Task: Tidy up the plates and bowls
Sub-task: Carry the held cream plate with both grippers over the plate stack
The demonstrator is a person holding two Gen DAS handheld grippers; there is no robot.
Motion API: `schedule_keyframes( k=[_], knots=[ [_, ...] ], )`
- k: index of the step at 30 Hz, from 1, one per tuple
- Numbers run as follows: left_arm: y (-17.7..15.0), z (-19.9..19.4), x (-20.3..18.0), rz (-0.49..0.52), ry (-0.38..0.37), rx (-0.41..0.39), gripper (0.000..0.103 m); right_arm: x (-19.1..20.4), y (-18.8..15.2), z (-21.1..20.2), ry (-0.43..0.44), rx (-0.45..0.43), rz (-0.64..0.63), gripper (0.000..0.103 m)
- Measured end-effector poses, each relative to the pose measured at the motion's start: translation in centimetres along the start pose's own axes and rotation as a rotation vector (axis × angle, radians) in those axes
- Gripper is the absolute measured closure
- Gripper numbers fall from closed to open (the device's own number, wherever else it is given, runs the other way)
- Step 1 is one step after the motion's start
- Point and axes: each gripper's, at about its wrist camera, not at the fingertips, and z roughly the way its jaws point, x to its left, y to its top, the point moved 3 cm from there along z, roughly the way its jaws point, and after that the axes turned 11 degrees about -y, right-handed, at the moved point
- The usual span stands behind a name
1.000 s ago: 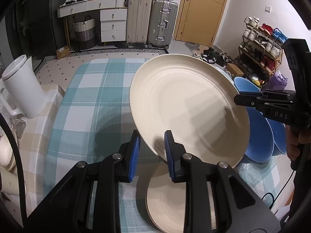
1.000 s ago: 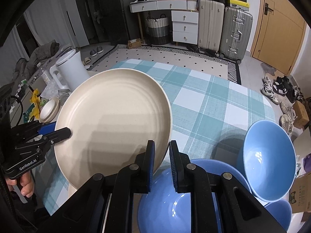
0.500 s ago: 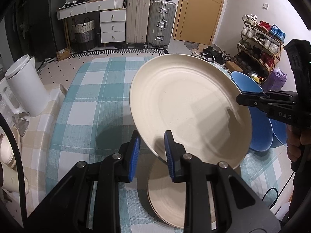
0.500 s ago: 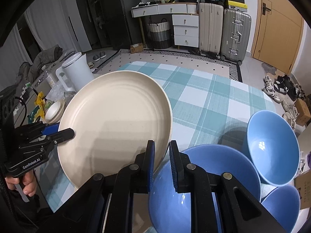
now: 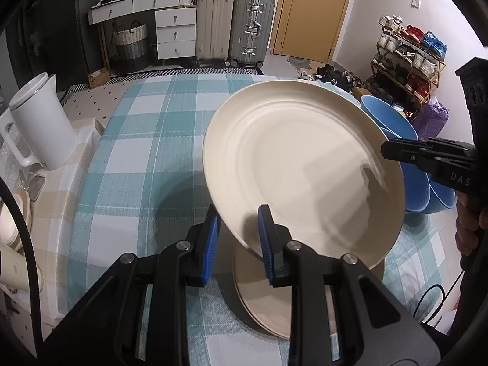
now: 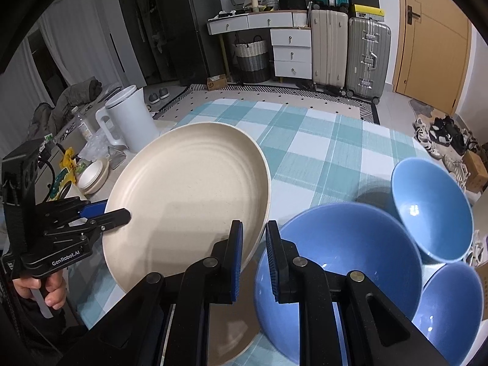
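Left wrist view: the left claw (image 5: 238,235) is clamped on the near rim of a cream plate (image 5: 302,170), its blue pads (image 5: 266,241) pinching the edge at about 6 o'clock on the plate, one above and one below the rim. The plate is lifted clear and tilted, its far edge higher. At 3 o'clock on the plate, the right claw (image 5: 385,152) bites the opposite rim, jaws drawn tight on it. Directly below the held plate lies a stack of cream plates (image 5: 265,305) on the checked tabletop (image 5: 146,164). Blue bowls (image 5: 411,164) sit beyond the plate's right edge, partly hidden by it. A white kettle (image 5: 39,125) stands at 9 o'clock, well apart.

Right wrist view: the right claw (image 6: 254,251) is nearly fully closed on the plate's (image 6: 189,201) right-hand rim, which passes between its pads. The left claw (image 6: 123,213) grips the rim at 9 o'clock, a hand (image 6: 45,292) on its handle. Three blue bowls crowd the 3 to 5 o'clock area: a large one (image 6: 344,262) just beside the claw, a tilted one (image 6: 433,210) and a third (image 6: 451,314) touching it.
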Motion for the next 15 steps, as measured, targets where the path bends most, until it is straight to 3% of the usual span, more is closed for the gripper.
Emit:
schedule_keyframes(
  k=[15],
  knots=[
    [-2.6, -0.3, 0.6, 0.000, 0.014, 0.011, 0.081, 1.2, -2.9, -0.3, 0.013, -0.005, 0.019, 0.087]
  ],
)
